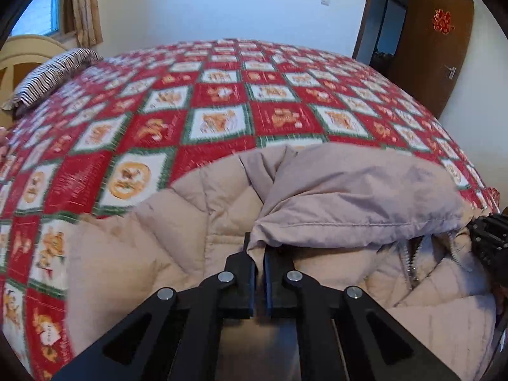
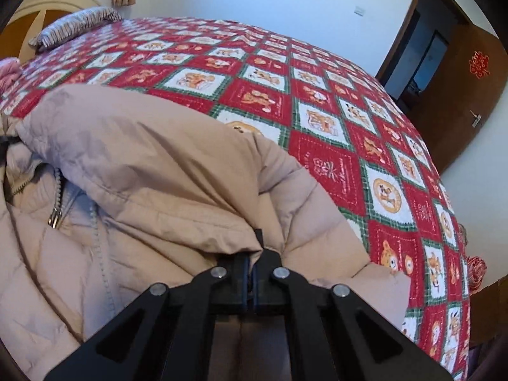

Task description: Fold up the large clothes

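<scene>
A beige quilted puffer jacket [image 1: 177,222] lies on the bed, its front zipper [image 1: 409,263] showing. My left gripper [image 1: 259,255] is shut on the left corner of the jacket's hood [image 1: 358,190], pinching a fold of fabric between its blue pads. In the right wrist view the same jacket [image 2: 95,254] fills the near left, and my right gripper [image 2: 252,255] is shut on the hood's [image 2: 143,146] other corner. The zipper pull [image 2: 54,216] hangs below the raised hood. The right gripper also shows at the right edge of the left wrist view [image 1: 490,241].
A red, white and green checked quilt [image 1: 222,95] covers the bed. A striped pillow [image 1: 54,73] and a wooden headboard [image 1: 19,57] are at the far left. A brown door [image 1: 435,47] stands open at the right. A pink cloth [image 2: 9,74] lies at the left.
</scene>
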Available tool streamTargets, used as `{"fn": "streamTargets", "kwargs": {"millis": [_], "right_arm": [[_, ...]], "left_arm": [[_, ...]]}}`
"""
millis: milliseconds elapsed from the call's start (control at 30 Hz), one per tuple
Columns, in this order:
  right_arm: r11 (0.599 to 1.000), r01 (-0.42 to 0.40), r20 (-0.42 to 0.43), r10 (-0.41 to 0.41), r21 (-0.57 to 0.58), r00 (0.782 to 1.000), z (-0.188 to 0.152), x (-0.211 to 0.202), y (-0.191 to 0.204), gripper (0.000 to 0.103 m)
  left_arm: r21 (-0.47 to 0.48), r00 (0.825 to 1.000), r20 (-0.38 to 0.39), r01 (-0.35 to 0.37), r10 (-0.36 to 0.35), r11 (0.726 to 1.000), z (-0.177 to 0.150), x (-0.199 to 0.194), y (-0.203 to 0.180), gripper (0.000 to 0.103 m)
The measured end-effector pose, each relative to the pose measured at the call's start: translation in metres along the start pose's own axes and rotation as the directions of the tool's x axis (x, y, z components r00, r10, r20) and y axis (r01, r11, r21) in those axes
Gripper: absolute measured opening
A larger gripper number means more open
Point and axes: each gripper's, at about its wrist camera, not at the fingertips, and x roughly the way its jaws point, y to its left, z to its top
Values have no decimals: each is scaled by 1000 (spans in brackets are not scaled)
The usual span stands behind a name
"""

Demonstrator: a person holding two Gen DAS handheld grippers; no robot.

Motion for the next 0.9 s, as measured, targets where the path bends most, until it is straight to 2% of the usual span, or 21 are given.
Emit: {"fn": "streamTargets", "kwargs": {"millis": [67,167,267,333,400,467,500,567,600,633,667,800,867,900], "right_arm": [[1000,0,-1,0,-1,1000,-1,1,0,2],[999,-15,7,15,37,1000,0,1,-5,4],[997,-24,6,24,69,1000,-1,0,-10,19],[997,-26,5,26,70,1000,-3,-3,-14,28],[996,-25,6,25,80,1000,-6,-9,-19,48],[993,-50,13,48,107,999,-9,-21,-29,53],[991,-62,16,60,120,998,-11,-27,-33,53],[986,-62,24,59,152,998,-14,-41,-41,53],[984,-58,38,53,167,998,-13,-47,-43,53],[980,-50,59,39,191,997,-12,-56,-46,53],[976,-45,75,29,212,997,-8,-60,-47,53],[949,-85,137,44,304,990,13,-69,-47,54],[942,-110,181,54,316,982,28,-65,-42,54],[943,-107,185,50,316,981,36,-60,-38,54]], "left_arm": [[5,1000,24,-16,16,1000,1,-15,-1,6],[14,999,17,-47,47,999,1,-29,-2,6],[-1,999,42,-29,29,1000,-4,-45,3,6],[-36,996,74,-39,41,999,-4,-56,11,6],[-80,993,100,-52,60,995,2,-64,16,7],[-114,989,120,-71,85,991,13,-67,17,9],[-125,989,128,-58,74,990,19,-67,16,10],[-147,986,166,-7,31,989,31,-65,14,20],[-148,984,176,14,12,989,36,-62,11,46],[-141,985,173,39,-14,989,43,-55,4,79],[-137,985,169,45,-21,990,46,-52,0,92],[-88,987,159,15,-1,996,67,-31,-30,92],[-63,987,156,-37,47,997,77,-17,-40,92],[-55,984,149,-94,101,994,79,-8,-43,92]]}}
